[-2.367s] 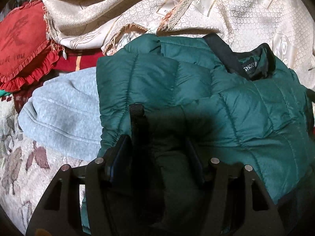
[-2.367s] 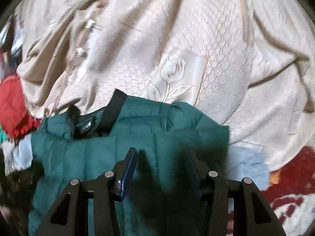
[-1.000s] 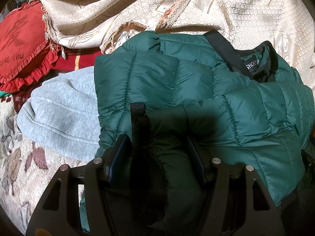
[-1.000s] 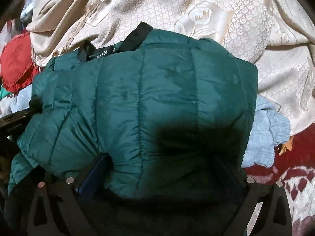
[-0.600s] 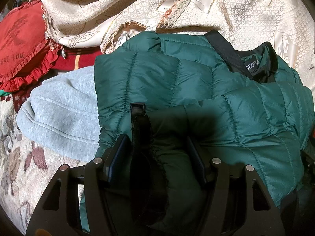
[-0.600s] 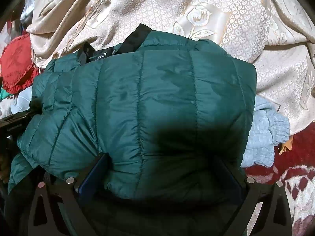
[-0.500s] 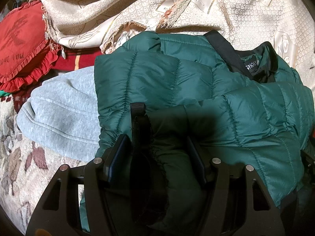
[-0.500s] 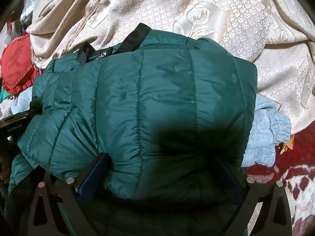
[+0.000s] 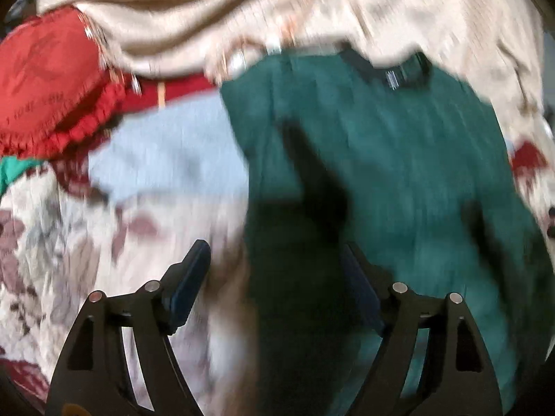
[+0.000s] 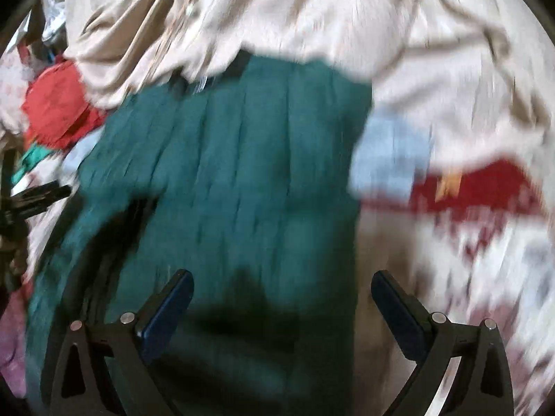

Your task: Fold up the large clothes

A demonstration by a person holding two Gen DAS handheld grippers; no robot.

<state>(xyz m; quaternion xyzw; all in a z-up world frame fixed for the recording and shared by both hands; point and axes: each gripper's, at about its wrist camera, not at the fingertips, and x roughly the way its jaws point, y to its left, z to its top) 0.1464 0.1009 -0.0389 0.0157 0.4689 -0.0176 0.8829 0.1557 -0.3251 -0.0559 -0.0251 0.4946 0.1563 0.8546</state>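
Lying folded on the patterned bed cover (image 9: 69, 242), the quilted dark green puffer jacket (image 9: 399, 159) is overlapping a light grey sweatshirt (image 9: 173, 152). The left gripper (image 9: 277, 277) is opening, its pads off the jacket; the right gripper (image 10: 282, 298) is gaping wide, gripping nothing.

A home, likely a bedroom: a floral bedspread (image 9: 69, 242), a rumpled beige embroidered throw (image 10: 347, 17), a red frilled cushion (image 9: 52, 86) and clothes lying about, among them a green puffer jacket (image 10: 242, 173).
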